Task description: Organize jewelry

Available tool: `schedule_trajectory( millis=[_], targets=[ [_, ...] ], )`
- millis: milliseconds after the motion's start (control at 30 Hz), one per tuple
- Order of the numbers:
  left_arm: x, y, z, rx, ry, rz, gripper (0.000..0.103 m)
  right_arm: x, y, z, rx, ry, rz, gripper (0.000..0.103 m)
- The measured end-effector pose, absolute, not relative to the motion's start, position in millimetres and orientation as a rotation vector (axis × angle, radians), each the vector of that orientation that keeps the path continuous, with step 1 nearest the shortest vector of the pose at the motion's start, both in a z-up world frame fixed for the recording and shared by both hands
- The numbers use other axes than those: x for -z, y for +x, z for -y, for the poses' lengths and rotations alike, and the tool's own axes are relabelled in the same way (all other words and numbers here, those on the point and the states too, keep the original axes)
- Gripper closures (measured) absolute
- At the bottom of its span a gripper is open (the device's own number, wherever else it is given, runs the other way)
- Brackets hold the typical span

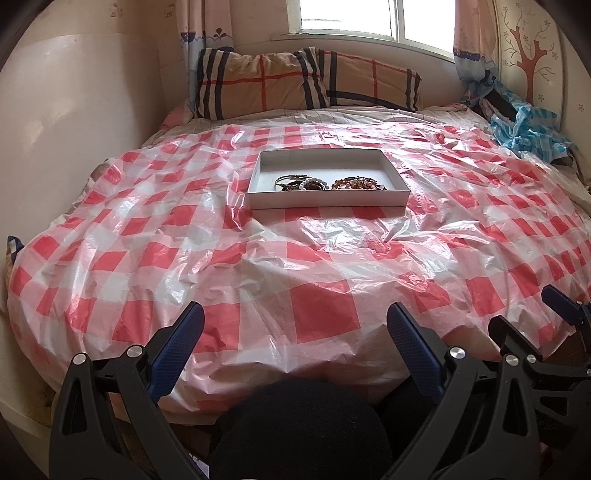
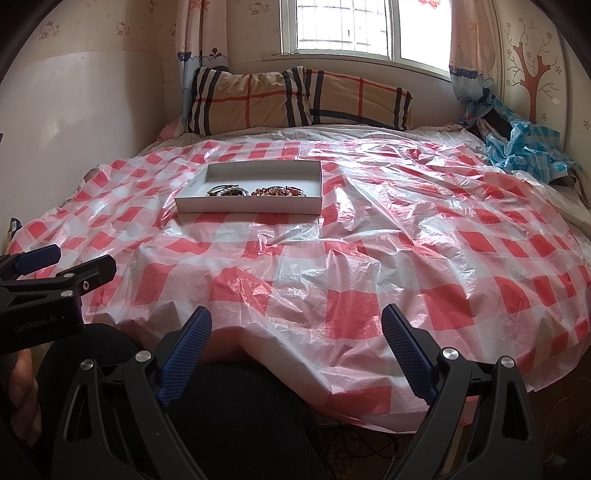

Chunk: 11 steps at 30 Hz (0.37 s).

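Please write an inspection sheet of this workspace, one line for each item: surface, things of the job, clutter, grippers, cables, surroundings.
Surface: bed covered by a wrinkled red-and-white checked plastic sheet.
Job's things: shallow white box lying on the sheet; bracelets and brown beads rest inside, along its near wall.
Clutter: crumpled blue plastic at the far right corner of the bed.
Grippers: left gripper open, holding nothing, at the near edge of the bed; right gripper open, holding nothing, also at the near edge.
Cables: thin dark cords on the floor under the bed edge.
Surroundings: two plaid pillows, window, curtains, wall with tree decal.
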<state>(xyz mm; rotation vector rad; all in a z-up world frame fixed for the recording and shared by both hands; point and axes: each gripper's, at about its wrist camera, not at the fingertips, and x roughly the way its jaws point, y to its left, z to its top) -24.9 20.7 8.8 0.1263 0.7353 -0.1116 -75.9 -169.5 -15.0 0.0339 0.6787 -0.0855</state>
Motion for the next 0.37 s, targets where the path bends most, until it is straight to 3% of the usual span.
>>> schedule_trajectory(
  millis=[367],
  targets=[
    [-6.5,-20.5,-20.0,0.087,0.148,-0.756,0.008,14.1,-75.9,170.2,0.086,0.032,-0.678,0.014]
  ],
)
